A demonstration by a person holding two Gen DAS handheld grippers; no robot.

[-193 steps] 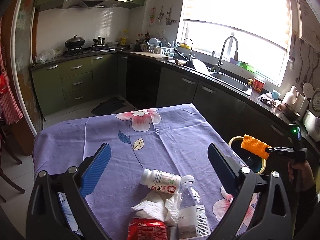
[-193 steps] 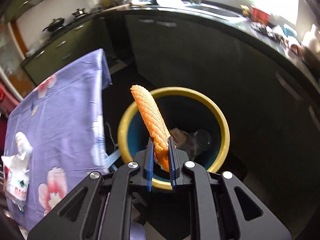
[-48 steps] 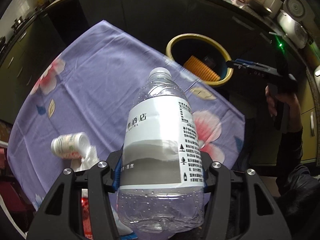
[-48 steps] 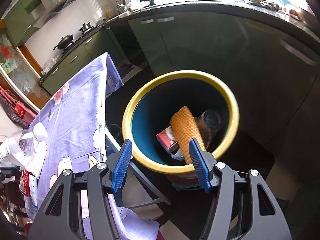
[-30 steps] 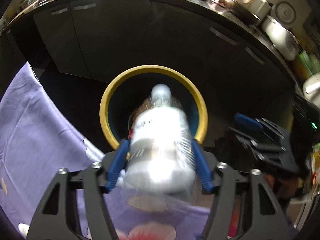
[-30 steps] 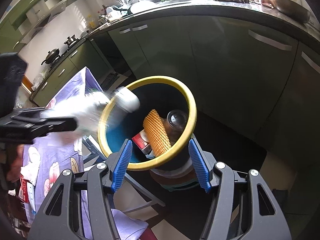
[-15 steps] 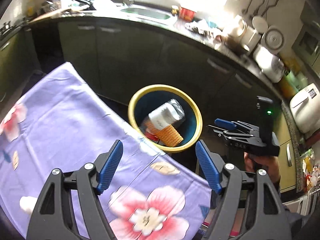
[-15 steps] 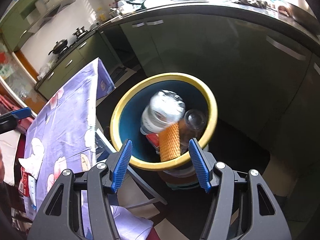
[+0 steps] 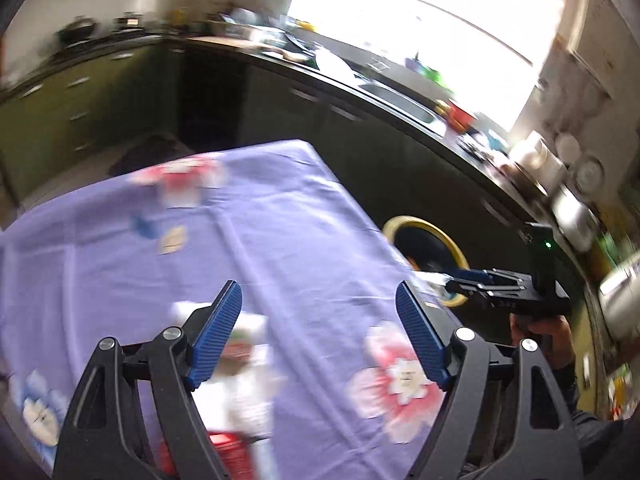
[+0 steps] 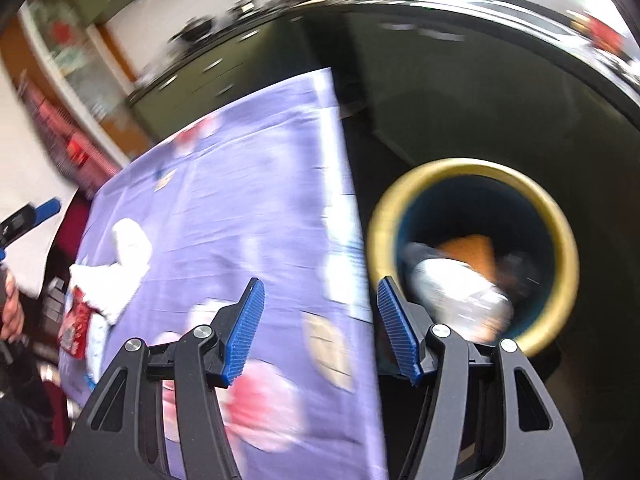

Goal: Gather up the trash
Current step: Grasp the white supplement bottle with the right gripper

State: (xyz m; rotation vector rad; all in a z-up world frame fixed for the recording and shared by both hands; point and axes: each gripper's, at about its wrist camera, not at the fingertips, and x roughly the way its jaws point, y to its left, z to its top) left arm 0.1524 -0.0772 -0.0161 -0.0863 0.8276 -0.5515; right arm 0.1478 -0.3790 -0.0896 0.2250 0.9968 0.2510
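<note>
Both your left tool (image 9: 318,330) and right tool (image 10: 320,326) gape empty over the tabletop (image 9: 280,216), ready for the crumpled tissue (image 10: 120,276) and red wrapper (image 10: 74,324) at left, destined for the bin (image 10: 560,220) at right.

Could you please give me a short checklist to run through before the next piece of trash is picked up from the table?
1. Left gripper open and empty: ok.
2. Right gripper open and empty: ok.
3. Bin beside the table, mouth unobstructed: ok.
4. Trash left on the tablecloth, white tissue and red wrapper: ok.
5. Exact shape and pose of those items: cannot tell, both views are motion-blurred.
</note>
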